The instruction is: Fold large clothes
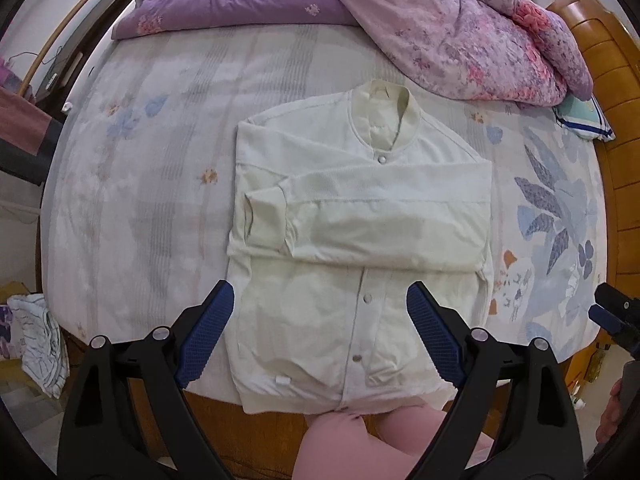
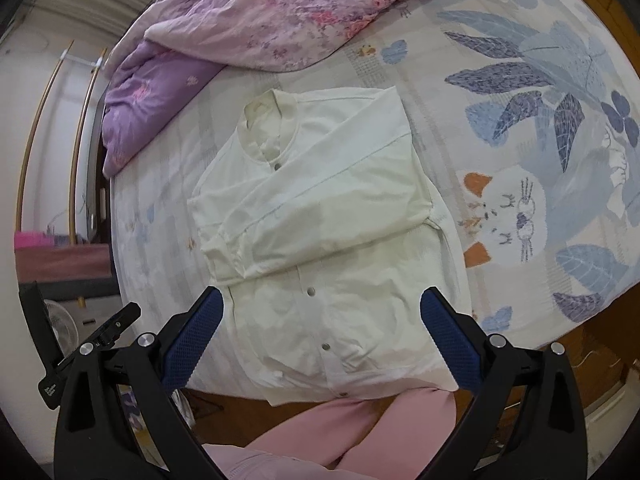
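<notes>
Garment: a white snap-front jacket [image 1: 360, 216] lay flat on the bed [image 1: 140, 184], collar toward the far bedding, hem at the near edge by the person's pink-clad legs [image 1: 360, 440].
Sleeves: both lay folded across the chest, the upper one with its cuff [image 1: 264, 212] pointing to the left side.
Long axis: collar to hem, running straight away from both tongs, so the hem was the nearest edge.
Left tongs [image 1: 320, 308]: jaws spread wide, holding nothing, poised over the lower jacket with the snap placket between the pads.
Right tongs [image 2: 320, 312]: likewise wide apart and empty, above the same lower panel, angled in from the right.
Nearer hand: neither clearly; both hung about equally close to the hem.
Likely next step: judged to be grasping the two hem corners and carrying them toward the collar.
Bedding: a floral quilt [image 1: 460, 28] was bunched beyond the collar, apart from it.
</notes>
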`<state>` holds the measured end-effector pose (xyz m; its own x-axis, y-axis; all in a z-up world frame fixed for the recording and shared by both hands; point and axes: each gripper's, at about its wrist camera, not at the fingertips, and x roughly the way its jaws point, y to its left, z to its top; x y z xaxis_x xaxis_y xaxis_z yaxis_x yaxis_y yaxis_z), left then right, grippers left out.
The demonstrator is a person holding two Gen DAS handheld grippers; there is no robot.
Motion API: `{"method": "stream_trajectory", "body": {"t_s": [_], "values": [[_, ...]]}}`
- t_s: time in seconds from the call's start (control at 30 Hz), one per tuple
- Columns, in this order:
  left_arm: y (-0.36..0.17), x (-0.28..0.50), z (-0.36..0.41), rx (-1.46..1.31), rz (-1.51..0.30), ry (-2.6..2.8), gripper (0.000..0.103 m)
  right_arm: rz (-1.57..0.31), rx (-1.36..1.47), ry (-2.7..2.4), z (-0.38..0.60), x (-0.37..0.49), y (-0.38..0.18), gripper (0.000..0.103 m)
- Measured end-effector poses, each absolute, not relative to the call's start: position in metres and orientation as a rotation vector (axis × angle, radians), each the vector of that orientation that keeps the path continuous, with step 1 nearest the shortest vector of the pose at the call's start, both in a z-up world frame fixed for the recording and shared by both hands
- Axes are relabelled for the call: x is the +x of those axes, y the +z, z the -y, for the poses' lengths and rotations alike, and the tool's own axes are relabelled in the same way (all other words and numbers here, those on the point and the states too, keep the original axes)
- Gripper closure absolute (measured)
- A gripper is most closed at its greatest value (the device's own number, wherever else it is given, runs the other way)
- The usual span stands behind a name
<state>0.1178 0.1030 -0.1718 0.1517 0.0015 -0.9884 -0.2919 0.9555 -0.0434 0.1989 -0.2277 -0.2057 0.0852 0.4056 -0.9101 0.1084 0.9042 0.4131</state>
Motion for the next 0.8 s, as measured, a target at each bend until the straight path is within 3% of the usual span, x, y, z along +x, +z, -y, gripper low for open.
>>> {"method": "stream_trajectory", "body": {"t_s": [0.37,0.8], "values": [[-0.201,0.187,-0.165,-0.254,-1.47,0.271,0.014,-1.499,0.449,0.145,0.228,0.255,-0.215,0.008],[-0.319,0.275,-0.258,-0.258,-1.602,0.408,0.014,-1.626,0.268,0.122,0.202,0.389,-0.302,0.008]]}}
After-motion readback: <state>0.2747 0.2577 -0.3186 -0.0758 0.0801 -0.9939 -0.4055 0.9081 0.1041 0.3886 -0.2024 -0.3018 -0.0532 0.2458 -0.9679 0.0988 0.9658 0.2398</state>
